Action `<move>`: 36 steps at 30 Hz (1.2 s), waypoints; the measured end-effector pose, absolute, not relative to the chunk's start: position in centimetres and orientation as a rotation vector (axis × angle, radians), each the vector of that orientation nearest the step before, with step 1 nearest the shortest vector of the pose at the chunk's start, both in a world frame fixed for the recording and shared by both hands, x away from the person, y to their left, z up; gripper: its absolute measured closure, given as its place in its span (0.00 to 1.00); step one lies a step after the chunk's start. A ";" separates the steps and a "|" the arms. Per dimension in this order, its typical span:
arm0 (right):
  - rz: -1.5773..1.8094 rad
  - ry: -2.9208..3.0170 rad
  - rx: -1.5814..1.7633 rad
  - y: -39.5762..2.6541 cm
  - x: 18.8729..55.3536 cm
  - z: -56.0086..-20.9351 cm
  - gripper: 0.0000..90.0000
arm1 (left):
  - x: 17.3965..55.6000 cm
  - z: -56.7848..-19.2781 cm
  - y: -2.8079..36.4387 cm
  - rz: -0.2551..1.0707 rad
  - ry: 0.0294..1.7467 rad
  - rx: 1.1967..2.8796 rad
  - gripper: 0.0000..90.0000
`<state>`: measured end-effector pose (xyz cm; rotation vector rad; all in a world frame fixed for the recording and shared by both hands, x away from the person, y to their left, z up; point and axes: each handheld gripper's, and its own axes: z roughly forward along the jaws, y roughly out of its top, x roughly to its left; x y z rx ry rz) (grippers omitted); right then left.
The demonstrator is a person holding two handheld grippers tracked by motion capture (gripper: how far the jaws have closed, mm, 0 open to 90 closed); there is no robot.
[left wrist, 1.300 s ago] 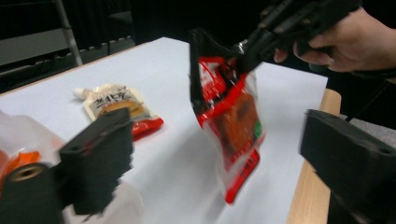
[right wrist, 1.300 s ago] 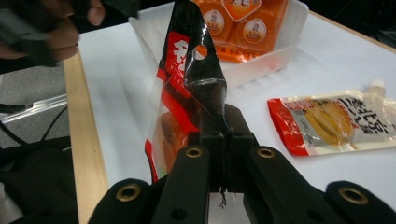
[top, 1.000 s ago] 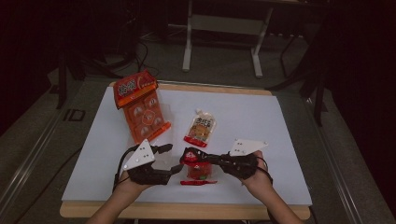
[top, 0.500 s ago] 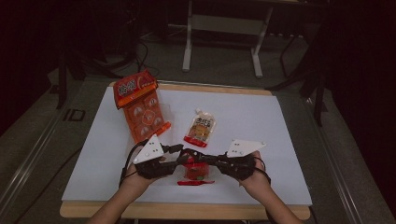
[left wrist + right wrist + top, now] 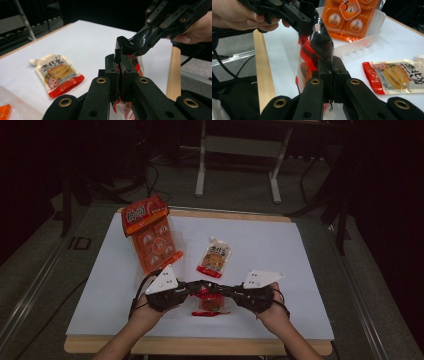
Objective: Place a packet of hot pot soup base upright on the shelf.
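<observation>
Nearby, yellow-red pouch [image 5: 215,258], orange snack tray [image 5: 154,239], possibly boxed, white table [image 5: 300,270].

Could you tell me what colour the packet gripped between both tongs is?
Red packet with a black top, clearest in the right gripper view.

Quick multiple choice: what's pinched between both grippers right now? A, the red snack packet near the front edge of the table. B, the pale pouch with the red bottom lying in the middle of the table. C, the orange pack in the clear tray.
A: the left gripper and the right gripper each clamp an edge of the red snack packet, while the pale pouch and the orange pack lie apart on the table.
</observation>
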<state>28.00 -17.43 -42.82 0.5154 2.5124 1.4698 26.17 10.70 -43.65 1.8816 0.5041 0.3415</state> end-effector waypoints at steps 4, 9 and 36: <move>1.497 2.496 0.522 -17.6 28.0 -42.7 0.96 | 26.1 -43.2 10.8 0.363 0.481 1.872 0.98; 1.503 2.470 0.519 -17.6 27.9 -42.3 0.92 | 26.0 -42.6 10.9 0.369 0.460 1.860 0.98; 1.618 2.312 0.619 -20.4 28.3 -41.5 0.13 | 26.3 -38.5 16.3 0.498 0.456 1.794 0.98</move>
